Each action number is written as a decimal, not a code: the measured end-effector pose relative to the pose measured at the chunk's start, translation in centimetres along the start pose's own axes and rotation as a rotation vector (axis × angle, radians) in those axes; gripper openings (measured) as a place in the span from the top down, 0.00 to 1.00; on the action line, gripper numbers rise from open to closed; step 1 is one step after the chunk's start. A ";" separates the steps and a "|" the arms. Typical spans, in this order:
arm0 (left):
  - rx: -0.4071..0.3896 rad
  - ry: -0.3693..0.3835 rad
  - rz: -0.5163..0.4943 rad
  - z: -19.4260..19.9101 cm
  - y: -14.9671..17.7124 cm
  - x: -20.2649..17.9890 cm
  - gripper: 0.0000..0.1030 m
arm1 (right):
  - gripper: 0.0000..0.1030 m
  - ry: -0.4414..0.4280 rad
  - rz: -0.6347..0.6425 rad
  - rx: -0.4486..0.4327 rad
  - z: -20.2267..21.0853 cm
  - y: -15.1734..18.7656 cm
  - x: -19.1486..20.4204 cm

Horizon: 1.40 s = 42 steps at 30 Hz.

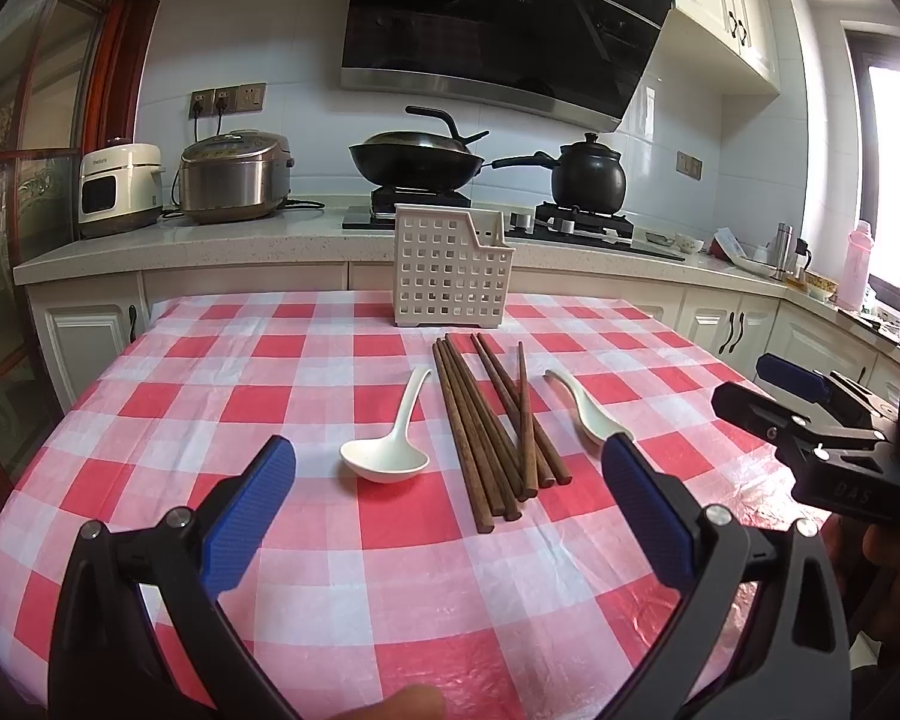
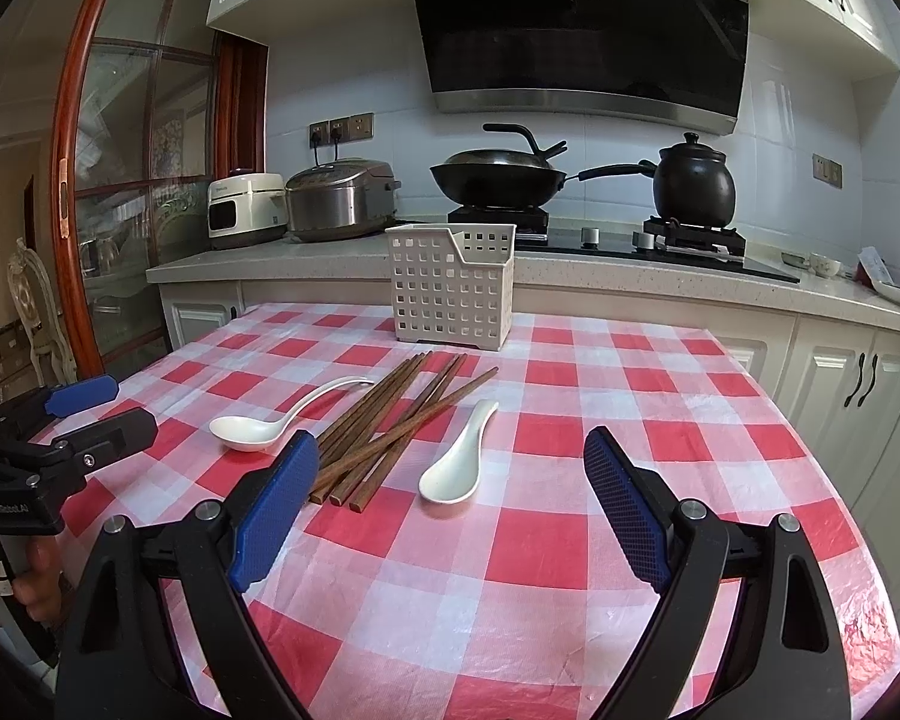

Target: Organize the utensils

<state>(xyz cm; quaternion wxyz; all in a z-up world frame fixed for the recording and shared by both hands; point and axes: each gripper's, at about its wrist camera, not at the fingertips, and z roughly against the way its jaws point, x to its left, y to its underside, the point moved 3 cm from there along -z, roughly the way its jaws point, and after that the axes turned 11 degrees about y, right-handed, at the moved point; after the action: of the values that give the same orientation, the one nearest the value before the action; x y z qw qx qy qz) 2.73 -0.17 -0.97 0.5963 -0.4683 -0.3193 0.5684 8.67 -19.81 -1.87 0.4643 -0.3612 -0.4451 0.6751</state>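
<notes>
Jaws wide on both my left gripper (image 1: 450, 474) and right gripper (image 2: 453, 474), empty. Chopsticks (image 1: 489, 426) lie near-to-far ahead, nearer left; holder (image 1: 450, 267) beyond.

Bare tablecloth (image 2: 660, 420) lies right of the chopsticks (image 2: 384, 432); spoons flank them, caddy (image 2: 450, 294) stands behind

- A table (image 1: 306, 546) carries everything, covered with a red-and-white checked cloth.
- A white slotted holder (image 1: 447, 267) stands at the far edge.
- Brown wooden chopsticks (image 1: 486, 426) lie bundled near the middle.
- One white spoon (image 1: 384, 456) lies to their left; another white spoon (image 1: 585, 408) to their right.
</notes>
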 end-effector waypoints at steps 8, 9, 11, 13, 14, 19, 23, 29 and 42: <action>0.000 -0.001 -0.001 0.0 0.0 0.0 0.04 | 0.18 0.006 0.002 0.000 0.0 -0.1 0.0; 0.000 -0.002 -0.001 0.0 0.0 0.0 0.04 | 0.18 0.007 0.001 0.000 0.0 0.0 0.0; 0.000 -0.002 -0.003 0.0 0.0 0.0 0.04 | 0.18 0.008 0.003 0.002 -0.1 0.0 -0.1; -0.001 -0.002 -0.002 0.0 0.0 0.0 0.04 | 0.18 0.010 0.004 0.000 -0.1 0.0 -0.1; -0.001 -0.004 -0.001 0.0 0.0 0.1 0.04 | 0.18 0.012 0.004 0.001 -0.2 0.0 -0.1; -0.001 -0.004 -0.002 0.0 -0.2 -0.2 0.04 | 0.18 0.016 0.002 -0.002 -0.2 -0.2 -0.2; 0.001 -0.003 0.000 -0.1 -0.2 -0.2 0.04 | 0.18 0.015 0.003 -0.003 -0.2 -0.3 -0.2; 0.000 -0.002 0.001 -0.1 -0.2 -0.2 0.04 | 0.18 0.015 0.002 -0.004 -0.1 -0.2 -0.1; 0.000 -0.002 0.000 -0.1 -0.2 -0.2 0.04 | 0.18 0.016 0.004 -0.003 -0.1 -0.3 -0.1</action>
<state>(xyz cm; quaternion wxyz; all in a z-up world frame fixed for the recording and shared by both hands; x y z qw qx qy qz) 2.83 -0.38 -0.78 0.5961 -0.4675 -0.3200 0.5689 8.87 -19.84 -1.65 0.4657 -0.3682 -0.4419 0.6726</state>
